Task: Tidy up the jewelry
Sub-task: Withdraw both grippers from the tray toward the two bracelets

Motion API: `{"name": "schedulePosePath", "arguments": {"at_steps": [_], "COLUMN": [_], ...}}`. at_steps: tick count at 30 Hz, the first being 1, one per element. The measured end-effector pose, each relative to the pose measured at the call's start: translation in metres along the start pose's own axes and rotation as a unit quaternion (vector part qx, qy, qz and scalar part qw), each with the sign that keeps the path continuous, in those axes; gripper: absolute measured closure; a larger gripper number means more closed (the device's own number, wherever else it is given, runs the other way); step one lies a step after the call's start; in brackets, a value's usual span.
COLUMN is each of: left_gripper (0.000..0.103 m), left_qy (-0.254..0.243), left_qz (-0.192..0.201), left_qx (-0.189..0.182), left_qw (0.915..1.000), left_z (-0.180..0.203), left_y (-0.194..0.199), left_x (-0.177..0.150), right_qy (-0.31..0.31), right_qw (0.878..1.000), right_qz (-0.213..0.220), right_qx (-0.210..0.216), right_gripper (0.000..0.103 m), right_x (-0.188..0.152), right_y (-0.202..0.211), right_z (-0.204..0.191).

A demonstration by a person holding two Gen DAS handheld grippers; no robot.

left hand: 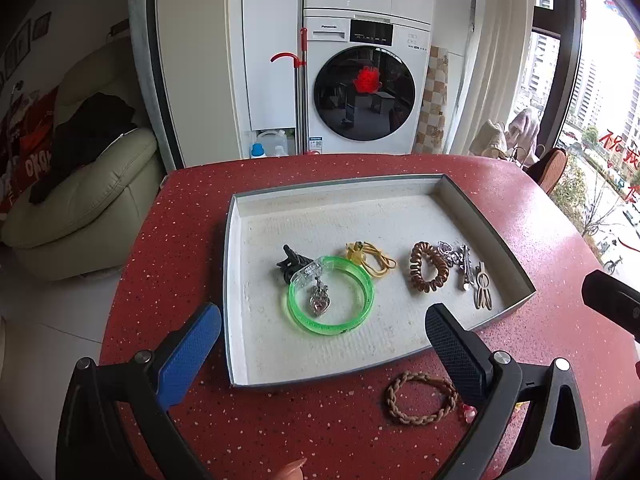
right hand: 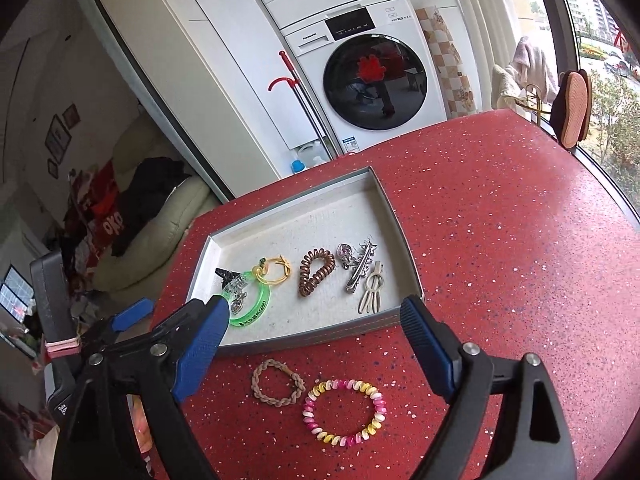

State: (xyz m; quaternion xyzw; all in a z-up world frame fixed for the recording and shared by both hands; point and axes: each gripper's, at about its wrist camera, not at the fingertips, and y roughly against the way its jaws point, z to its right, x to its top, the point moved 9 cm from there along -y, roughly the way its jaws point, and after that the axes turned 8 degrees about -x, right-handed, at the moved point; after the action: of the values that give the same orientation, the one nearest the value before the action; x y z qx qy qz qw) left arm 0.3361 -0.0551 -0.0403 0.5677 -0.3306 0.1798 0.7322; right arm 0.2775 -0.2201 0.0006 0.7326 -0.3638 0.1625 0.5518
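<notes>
Red speckled table (left hand: 280, 420), stacked white washing machines (left hand: 364, 92), cream sofa (left hand: 92, 200), bright window (left hand: 608, 92)

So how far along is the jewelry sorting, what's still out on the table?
Mostly done: the tray already holds the green bangle, brown coil tie, yellow cord and clips. Nothing is in hand; the left gripper and right gripper are open. Left on the table: the braided band and the pink-yellow coil.

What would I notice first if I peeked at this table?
Probably the glowing green bangle lying in the white tray, with a silver heart pendant inside its ring. Next, the pink-and-yellow spiral hair tie on the red table, in front of the tray beside a braided tan band.
</notes>
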Motion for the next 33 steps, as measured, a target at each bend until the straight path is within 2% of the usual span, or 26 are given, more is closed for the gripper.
{"name": "schedulePosePath", "arguments": {"at_steps": [7,10,16,21,27,33], "left_gripper": [0.000,0.000,0.000,0.000,0.000,0.000], "left_qy": [-0.005,-0.012,0.012,0.044,0.065,0.109], "left_qz": [-0.029,-0.042,-0.044,-0.082,-0.094,-0.090], "left_qx": [-0.015,-0.005,-0.007,-0.040,-0.021,0.005], "left_qw": [0.9995,0.9990,0.9989,0.9949,0.9932,0.9899], "left_z": [0.013,0.016,0.017,0.020,0.022,0.015], "left_y": [0.013,0.017,0.026,0.020,0.006,-0.012], "left_x": [-0.038,-0.053,-0.075,-0.101,-0.113,-0.106], "right_qy": [0.008,0.001,-0.008,0.007,0.036,0.063], "right_qw": [1.000,1.000,0.998,0.995,0.988,0.984], "right_qz": [0.003,-0.021,-0.060,-0.091,-0.127,-0.124], "right_qx": [-0.014,-0.017,-0.015,-0.040,-0.083,-0.107], "right_gripper": [0.013,0.013,0.013,0.013,0.013,0.013], "right_x": [-0.017,-0.027,-0.050,-0.077,-0.106,-0.105], "right_y": [0.015,0.015,0.015,0.012,-0.001,-0.009], "right_z": [0.007,0.015,0.031,0.045,0.061,0.063]}}
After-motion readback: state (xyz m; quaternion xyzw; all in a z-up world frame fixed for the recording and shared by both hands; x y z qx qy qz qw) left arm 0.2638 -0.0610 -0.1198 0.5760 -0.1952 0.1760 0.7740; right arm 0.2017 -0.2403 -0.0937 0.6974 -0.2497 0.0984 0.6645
